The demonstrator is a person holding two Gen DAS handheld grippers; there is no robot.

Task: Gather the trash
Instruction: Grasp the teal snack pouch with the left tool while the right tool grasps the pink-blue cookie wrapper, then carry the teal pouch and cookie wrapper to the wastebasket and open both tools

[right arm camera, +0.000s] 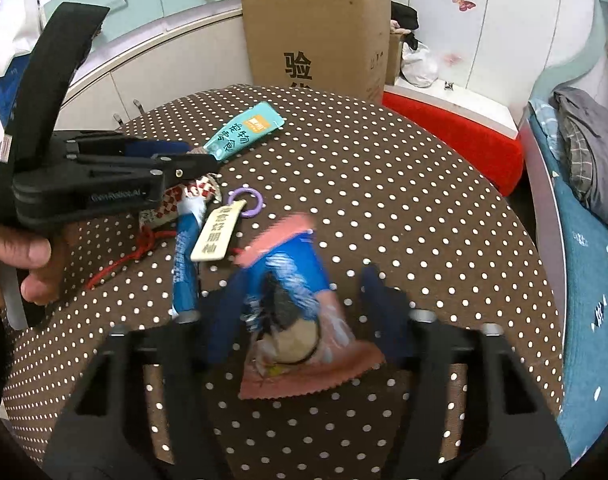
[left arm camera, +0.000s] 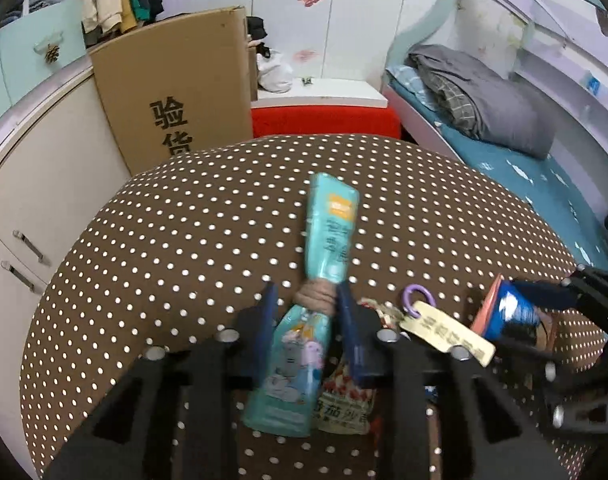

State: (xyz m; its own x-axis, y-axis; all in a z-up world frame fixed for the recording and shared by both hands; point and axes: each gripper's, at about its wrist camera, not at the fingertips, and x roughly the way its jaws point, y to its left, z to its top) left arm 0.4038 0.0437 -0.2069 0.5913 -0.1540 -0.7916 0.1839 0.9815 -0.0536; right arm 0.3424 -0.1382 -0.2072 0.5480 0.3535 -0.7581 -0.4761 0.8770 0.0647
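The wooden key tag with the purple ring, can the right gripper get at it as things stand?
Probably not yet. The right gripper has a blue and pink snack wrapper between its fingers. The tag lies uncovered on the dotted tablecloth just to its left, so the path looks open.

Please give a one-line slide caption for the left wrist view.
Left gripper with jaws around a teal snack packet on the polka-dot table.

Left wrist: looking forward, close over the polka-dot table (left arm camera: 184, 240), facing the cardboard box (left arm camera: 176, 92).
Right wrist: facing the same box (right arm camera: 315, 36) (slightly rightward).
Shared: table (right arm camera: 383, 160), box.
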